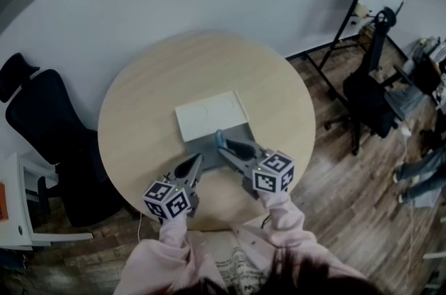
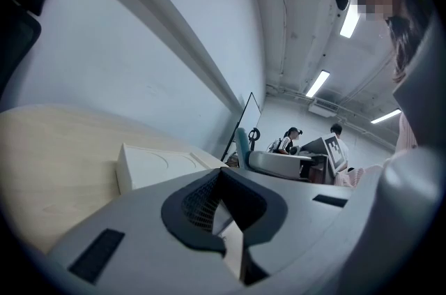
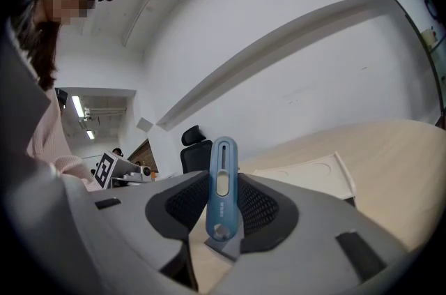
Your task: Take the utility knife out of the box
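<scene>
Now the right claw (image 1: 224,146) is clamped on the blue knife (image 3: 222,183) over the box (image 1: 203,142), while the left claw (image 1: 194,162), closed and empty, hangs beside that box.

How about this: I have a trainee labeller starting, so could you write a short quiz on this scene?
1. True or false: the right gripper is shut on the blue utility knife.
2. What shape is the top of the wooden table?
3. How does the white lid lie? A) flat on the table, just beyond the grey box; B) upright on its edge; C) covering the box.

Key: 1 true; 2 round; 3 A.
</scene>
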A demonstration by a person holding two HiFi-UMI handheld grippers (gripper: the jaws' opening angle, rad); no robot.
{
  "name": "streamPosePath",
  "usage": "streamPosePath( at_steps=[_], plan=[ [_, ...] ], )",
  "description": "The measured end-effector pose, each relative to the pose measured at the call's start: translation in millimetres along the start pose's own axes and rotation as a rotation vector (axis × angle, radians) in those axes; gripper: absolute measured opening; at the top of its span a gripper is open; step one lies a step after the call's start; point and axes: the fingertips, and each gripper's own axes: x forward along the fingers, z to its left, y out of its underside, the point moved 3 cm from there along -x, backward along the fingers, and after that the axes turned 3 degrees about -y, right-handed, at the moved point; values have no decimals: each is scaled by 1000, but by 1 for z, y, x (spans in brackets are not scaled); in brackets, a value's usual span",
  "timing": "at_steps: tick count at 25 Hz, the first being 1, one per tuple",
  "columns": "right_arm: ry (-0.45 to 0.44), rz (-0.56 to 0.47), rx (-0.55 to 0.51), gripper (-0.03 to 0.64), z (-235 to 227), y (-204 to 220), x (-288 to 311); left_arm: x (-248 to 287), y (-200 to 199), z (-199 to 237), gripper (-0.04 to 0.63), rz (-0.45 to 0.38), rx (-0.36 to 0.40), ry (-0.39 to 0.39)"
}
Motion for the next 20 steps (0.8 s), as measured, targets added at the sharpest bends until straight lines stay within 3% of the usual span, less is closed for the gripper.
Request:
streamPosePath(
  at_steps=[20],
  plan=[
    [-21, -91, -30, 137, 20, -25, -11, -13, -22, -15, 3, -59, 104, 30]
  ],
)
